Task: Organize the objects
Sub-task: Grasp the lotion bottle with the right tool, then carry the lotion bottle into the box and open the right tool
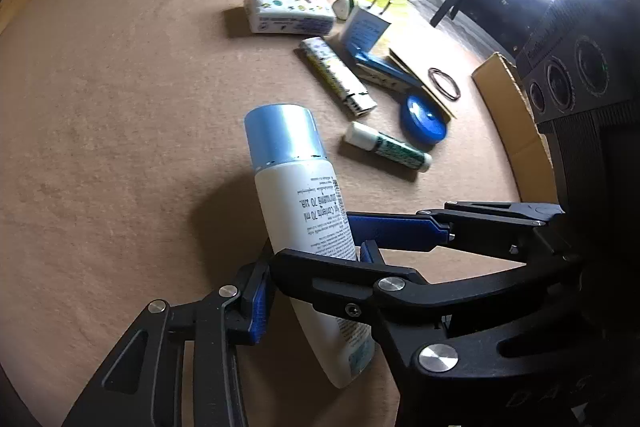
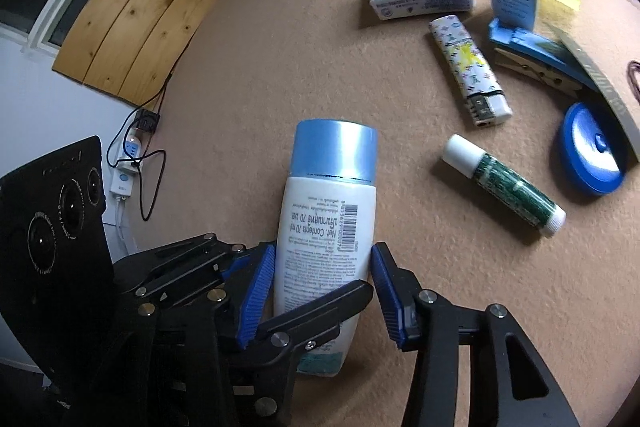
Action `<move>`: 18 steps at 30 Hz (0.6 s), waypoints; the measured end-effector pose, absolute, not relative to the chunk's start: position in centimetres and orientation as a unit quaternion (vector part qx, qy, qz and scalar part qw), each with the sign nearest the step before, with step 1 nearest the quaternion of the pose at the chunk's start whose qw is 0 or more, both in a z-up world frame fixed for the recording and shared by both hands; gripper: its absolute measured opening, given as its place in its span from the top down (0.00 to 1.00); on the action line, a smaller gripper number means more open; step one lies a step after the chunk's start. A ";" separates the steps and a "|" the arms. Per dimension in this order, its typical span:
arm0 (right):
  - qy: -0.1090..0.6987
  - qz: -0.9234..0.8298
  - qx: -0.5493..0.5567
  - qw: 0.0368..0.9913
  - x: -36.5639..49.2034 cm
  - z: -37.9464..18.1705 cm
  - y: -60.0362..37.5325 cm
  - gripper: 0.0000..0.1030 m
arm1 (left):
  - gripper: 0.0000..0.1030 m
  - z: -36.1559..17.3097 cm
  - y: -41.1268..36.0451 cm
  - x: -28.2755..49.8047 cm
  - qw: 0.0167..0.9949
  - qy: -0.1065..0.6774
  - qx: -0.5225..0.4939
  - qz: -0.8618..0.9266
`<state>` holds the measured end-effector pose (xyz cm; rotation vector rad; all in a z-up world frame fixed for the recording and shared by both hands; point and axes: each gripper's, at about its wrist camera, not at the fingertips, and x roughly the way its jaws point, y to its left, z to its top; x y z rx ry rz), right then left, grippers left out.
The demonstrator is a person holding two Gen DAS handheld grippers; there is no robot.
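Clearly a two-tool hold: the bottle (image 2: 324,223) lies at 6 o'clock on the table (image 2: 260,67).
Light, stiff, slick plastic; take the flat lower body, not the cap. The right gripper (image 2: 322,267) is clamped on its edges; the left gripper (image 1: 316,273) flanks it, contact unclear.

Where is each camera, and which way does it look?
Left wrist: sits on the left gripper, looks down along its fingers at the bottle on the table; the right gripper reaches in from the right.
Right wrist: sits on the right gripper, looks down at the same bottle; its own fingers show, and the left gripper reaches in from the left.
Shared: bottle, lighter, tissue pack.
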<state>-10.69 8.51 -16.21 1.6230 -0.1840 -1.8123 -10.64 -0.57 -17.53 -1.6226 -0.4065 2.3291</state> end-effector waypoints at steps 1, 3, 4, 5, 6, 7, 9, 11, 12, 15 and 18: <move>-0.075 -0.699 0.624 0.342 -10.7 -16.2 8.9 0.55 | 0.58 -17.4 -0.3 -10.7 0.138 -0.141 -0.560 0.805; -0.082 -0.702 0.621 0.338 -10.6 -15.9 9.6 0.55 | 0.59 -17.1 0.3 -10.7 0.140 -0.138 -0.557 0.807; -0.086 -0.707 0.617 0.335 -10.6 -15.6 10.2 0.55 | 0.59 -16.9 0.6 -10.8 0.143 -0.137 -0.556 0.808; -0.088 -0.710 0.615 0.332 -10.6 -15.3 10.7 0.55 | 0.59 -16.5 1.1 -10.8 0.146 -0.135 -0.554 0.809; -0.090 -0.713 0.612 0.330 -10.6 -15.0 11.2 0.55 | 0.59 -16.2 1.5 -10.8 0.150 -0.132 -0.551 0.810; -0.094 -0.718 0.608 0.326 -10.6 -14.6 11.9 0.55 | 0.59 -15.7 2.2 -10.9 0.155 -0.128 -0.547 0.812; -0.099 -0.727 0.601 0.316 -10.6 -13.8 13.3 0.55 | 0.59 -14.8 3.6 -11.1 0.165 -0.123 -0.541 0.815; -0.102 -0.737 0.594 0.306 -10.6 -13.0 15.0 0.56 | 0.59 -14.0 5.1 -11.3 0.176 -0.117 -0.536 0.817; -0.104 -0.742 0.590 0.300 -10.6 -12.5 15.8 0.56 | 0.59 -13.6 5.9 -11.5 0.183 -0.114 -0.533 0.818; -0.110 -0.760 0.576 0.281 -10.8 -11.2 19.1 0.56 | 0.59 -12.4 8.9 -12.1 0.204 -0.101 -0.522 0.822; -0.116 -0.773 0.565 0.264 -11.1 -10.1 21.7 0.56 | 0.59 -11.3 12.3 -13.0 0.226 -0.089 -0.513 0.823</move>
